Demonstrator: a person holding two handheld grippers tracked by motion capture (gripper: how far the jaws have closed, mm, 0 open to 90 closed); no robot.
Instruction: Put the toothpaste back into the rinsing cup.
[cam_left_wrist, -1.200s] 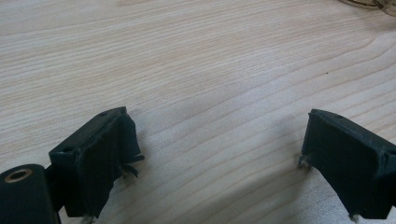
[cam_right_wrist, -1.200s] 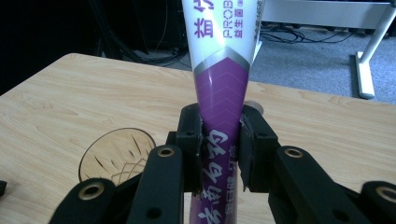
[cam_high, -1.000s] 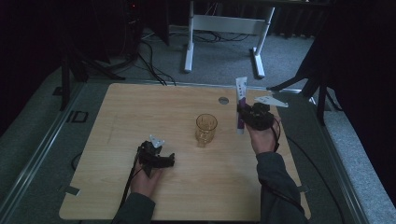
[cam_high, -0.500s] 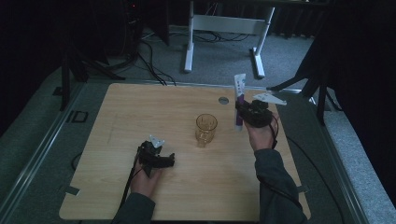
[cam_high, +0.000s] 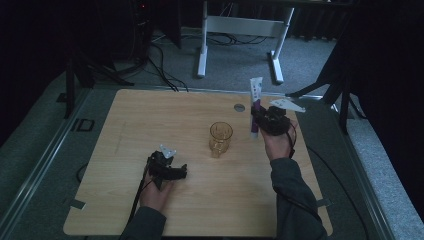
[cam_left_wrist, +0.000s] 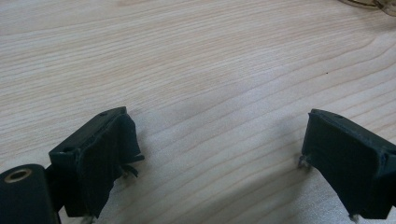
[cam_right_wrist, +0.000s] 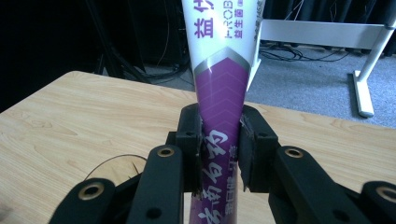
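over the pale wood table (cam_high: 150, 120), right tongs (cam_right_wrist: 219, 140) clamp a purple tube (cam_right_wrist: 219, 88); left tongs (cam_left_wrist: 219, 154) gape.

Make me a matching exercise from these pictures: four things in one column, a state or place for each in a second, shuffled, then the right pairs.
Things:
1. left claw
2. right claw
3. glass
4. tube

States:
A. upright, purple and white, pinched partway up
B. open, over bare wood
C. amber, standing on the table between the two hands
D. shut on a tube

Pairs: 1-B, 2-D, 3-C, 4-A
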